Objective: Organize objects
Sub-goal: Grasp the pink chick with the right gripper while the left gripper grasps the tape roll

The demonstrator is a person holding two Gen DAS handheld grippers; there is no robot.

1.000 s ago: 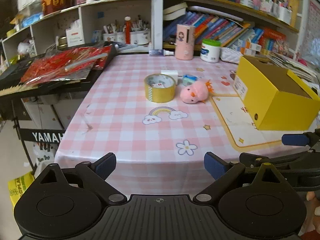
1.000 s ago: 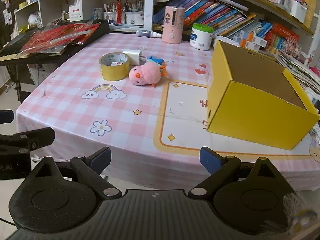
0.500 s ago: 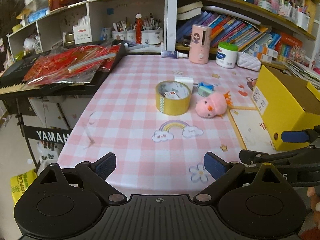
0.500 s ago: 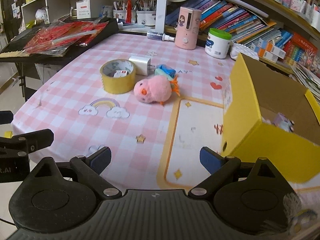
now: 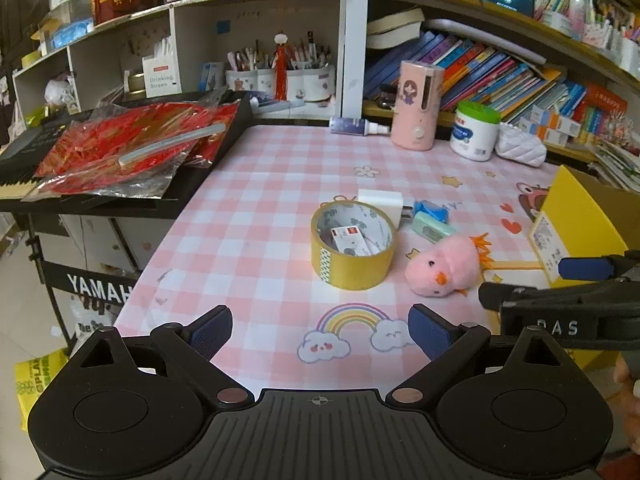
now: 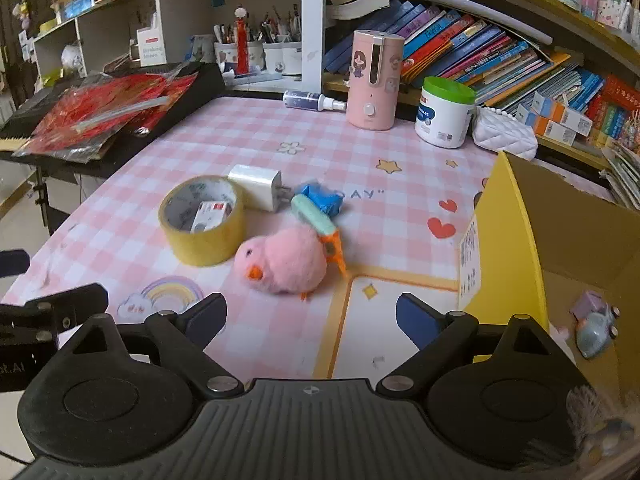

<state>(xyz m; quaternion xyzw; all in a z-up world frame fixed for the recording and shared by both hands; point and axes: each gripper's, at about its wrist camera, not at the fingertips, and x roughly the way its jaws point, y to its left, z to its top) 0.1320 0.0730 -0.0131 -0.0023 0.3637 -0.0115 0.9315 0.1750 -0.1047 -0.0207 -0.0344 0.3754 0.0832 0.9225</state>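
Chick [image 6: 282,264]: on the table [image 6: 344,152], just ahead of the right claw [image 6: 310,316], touching nothing of it
Tape [image 6: 202,220]: ahead-left of that claw, beside the chick
Box [image 6: 508,248]: right of it, open-topped
Right claw: jaws wide, just eased slightly inward, empty
Left claw [image 5: 320,330]: jaws wide, empty, tape [image 5: 353,245] ahead

Pink plush chick [image 6: 286,265] – beside tape roll [image 6: 202,220] (upright)

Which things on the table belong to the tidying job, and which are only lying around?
Job:
pink plush chick
tape roll
white charger
blue packet
green eraser
yellow box

Lying about:
pink dispenser
white jar
spray bottle
red packets
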